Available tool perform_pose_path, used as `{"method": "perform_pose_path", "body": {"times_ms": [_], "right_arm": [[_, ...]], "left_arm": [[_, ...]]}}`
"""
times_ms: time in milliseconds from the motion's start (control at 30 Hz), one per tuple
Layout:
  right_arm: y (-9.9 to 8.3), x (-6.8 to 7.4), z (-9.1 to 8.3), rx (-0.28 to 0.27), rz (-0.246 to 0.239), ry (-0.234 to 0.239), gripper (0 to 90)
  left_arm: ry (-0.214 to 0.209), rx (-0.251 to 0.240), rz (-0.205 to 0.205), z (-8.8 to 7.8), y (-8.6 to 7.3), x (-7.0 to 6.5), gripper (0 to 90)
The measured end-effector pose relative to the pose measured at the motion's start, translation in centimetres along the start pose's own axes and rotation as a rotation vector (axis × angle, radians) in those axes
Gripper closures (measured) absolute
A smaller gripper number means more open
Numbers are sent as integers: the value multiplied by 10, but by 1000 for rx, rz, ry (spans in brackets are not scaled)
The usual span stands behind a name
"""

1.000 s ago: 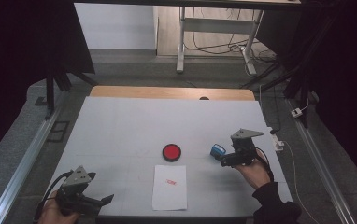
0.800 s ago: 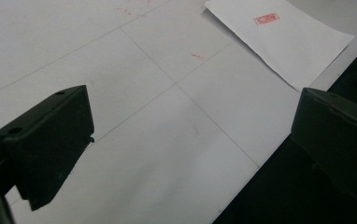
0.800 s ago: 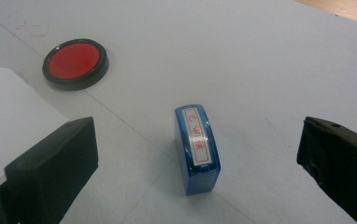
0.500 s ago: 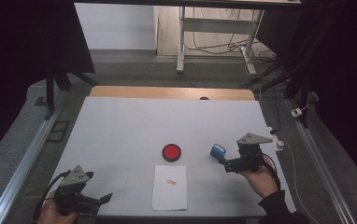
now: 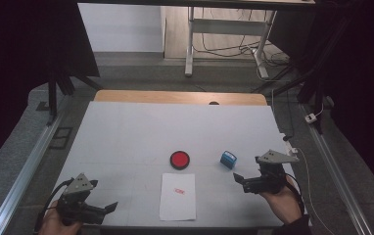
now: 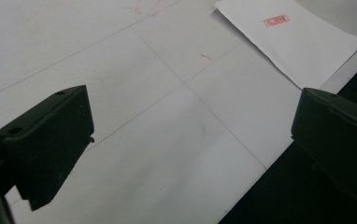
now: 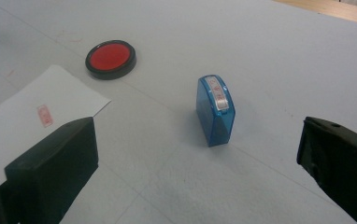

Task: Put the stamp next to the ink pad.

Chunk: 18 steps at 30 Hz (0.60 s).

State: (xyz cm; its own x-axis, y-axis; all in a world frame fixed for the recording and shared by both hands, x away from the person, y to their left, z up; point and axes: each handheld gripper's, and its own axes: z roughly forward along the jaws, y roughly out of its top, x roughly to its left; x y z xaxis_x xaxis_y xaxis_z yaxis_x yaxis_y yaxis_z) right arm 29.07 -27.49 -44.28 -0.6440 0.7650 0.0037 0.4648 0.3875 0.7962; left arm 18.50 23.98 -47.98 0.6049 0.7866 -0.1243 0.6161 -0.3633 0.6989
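A blue self-inking stamp (image 5: 228, 159) (image 7: 216, 112) stands upright on the white table, right of a round red ink pad (image 5: 179, 159) (image 7: 110, 58). In front of the pad lies a white paper sheet (image 5: 177, 198) (image 6: 303, 51) (image 7: 22, 126) bearing one red imprint (image 5: 178, 191) (image 6: 275, 20). My right gripper (image 5: 241, 182) (image 7: 197, 161) is open, jaws spread wide and pointing at the stamp from a short way off, not touching it. My left gripper (image 5: 105, 210) (image 6: 190, 121) is open over bare table at the front left, the sheet off to its right.
The table's front edge (image 6: 279, 163) runs close under the left gripper's right jaw. A wooden strip (image 5: 180, 97) borders the far side. Metal rails (image 5: 23, 171) flank the table, and a white cable (image 5: 305, 171) trails at the right.
My right gripper has drawn back toward the person, away from the blue stamp, which stays standing in place. The left gripper shifted only slightly.
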Motion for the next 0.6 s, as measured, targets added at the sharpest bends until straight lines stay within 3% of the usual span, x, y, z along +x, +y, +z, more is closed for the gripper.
{"method": "perform_pose_path", "body": {"times_ms": [233,600], "right_arm": [[-5,7,-13,-25,0,-2,0],[-17,12,-27,-22,7,-14,0]], "left_arm": [[10,-4,-7,-1,0,0,0],[31,-1,-23,-2,-1,3,0]]}}
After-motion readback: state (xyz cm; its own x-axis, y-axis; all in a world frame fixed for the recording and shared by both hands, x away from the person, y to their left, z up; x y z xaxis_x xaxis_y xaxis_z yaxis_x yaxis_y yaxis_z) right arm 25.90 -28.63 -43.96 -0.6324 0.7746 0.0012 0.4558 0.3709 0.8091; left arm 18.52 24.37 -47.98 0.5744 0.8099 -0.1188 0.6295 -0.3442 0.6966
